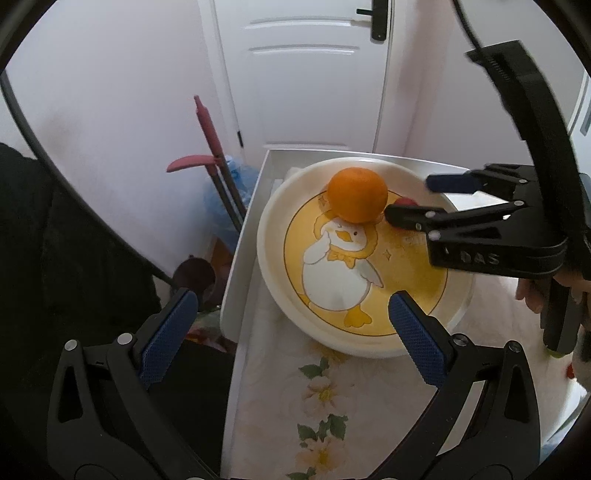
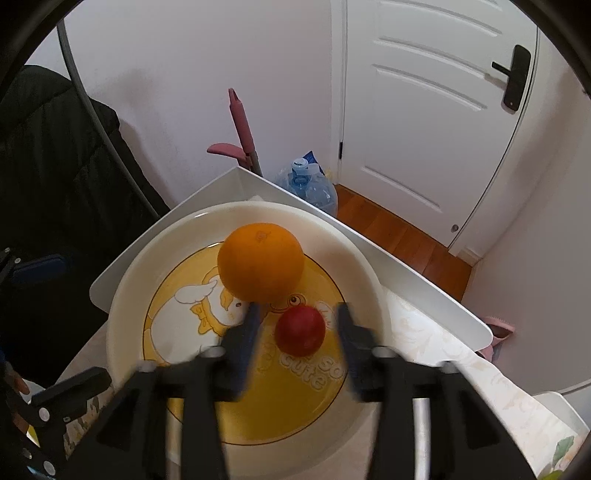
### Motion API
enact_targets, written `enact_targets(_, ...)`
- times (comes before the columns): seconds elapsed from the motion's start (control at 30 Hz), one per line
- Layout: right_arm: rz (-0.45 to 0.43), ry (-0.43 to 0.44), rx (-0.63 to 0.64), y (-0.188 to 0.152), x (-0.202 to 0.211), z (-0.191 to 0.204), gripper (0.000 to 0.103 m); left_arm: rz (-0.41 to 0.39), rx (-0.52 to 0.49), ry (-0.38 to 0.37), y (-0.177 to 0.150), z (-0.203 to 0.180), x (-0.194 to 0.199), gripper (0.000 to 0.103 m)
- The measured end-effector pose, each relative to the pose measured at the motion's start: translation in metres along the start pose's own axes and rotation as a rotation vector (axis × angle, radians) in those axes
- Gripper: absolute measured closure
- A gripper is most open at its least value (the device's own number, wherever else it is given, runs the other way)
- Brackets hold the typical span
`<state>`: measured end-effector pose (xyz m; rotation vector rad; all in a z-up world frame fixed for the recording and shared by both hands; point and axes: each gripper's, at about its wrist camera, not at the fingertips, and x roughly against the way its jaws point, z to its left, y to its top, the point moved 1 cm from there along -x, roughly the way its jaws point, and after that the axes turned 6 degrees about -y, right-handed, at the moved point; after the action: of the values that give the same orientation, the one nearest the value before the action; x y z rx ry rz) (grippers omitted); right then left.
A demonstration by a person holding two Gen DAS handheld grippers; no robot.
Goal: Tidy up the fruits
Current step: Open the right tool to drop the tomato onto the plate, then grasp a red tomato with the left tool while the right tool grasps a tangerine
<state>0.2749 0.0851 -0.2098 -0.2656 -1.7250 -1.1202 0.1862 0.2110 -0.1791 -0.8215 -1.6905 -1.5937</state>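
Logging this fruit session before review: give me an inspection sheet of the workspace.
Surface: white tray lined with floral cloth.
Job's things: orange and small red fruit lie in the round cream duck-print plate.
Clutter: nothing seen.
Grippers: left gripper open, empty; right gripper open, astride the red fruit.
Cables: black cable.
Surroundings: white door, pink mop, blue water jug.

Soft, even daylight fills both views; I see no hard glare. My orange (image 2: 260,263) casts only a faint shadow on the plate (image 2: 354,254). Fisheye distortion bends the door (image 2: 424,110) and walls, with black vignette at every corner. In the right wrist view my right gripper (image 2: 297,326) is motion-blurred; the left wrist view is sharp
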Motion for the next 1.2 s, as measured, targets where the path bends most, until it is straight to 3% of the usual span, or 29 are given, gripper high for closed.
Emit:
enact_targets(0.07,-0.026,0.015,-0.011,-0.001,0.006,0.000,0.019,-0.005,0.003,0.003,-0.001,0.001,0.003,0.000)
enact_targets(0.2,-0.057,0.025,-0.032,0.000,0.014,0.001,0.008,-0.009,0.009,0.004,-0.002,0.004,0.009,0.000)
enact_targets(0.23,-0.062,0.028,-0.039,0.000,0.016,0.001,0.000,-0.011,0.009,0.005,-0.001,0.004,0.011,0.000)
enact_targets(0.6,-0.062,-0.006,-0.067,0.000,0.061,0.007,0.000,-0.062,-0.027,0.010,0.013,0.002,0.048,0.000)
enact_targets(0.83,-0.063,-0.024,-0.134,-0.008,0.102,0.006,0.000,-0.097,-0.050,-0.040,0.019,-0.002,0.071,0.000)
enact_targets(1.2,-0.079,-0.138,-0.309,-0.037,0.168,-0.020,0.000,-0.134,-0.091,-0.111,0.026,-0.027,0.099,0.000)
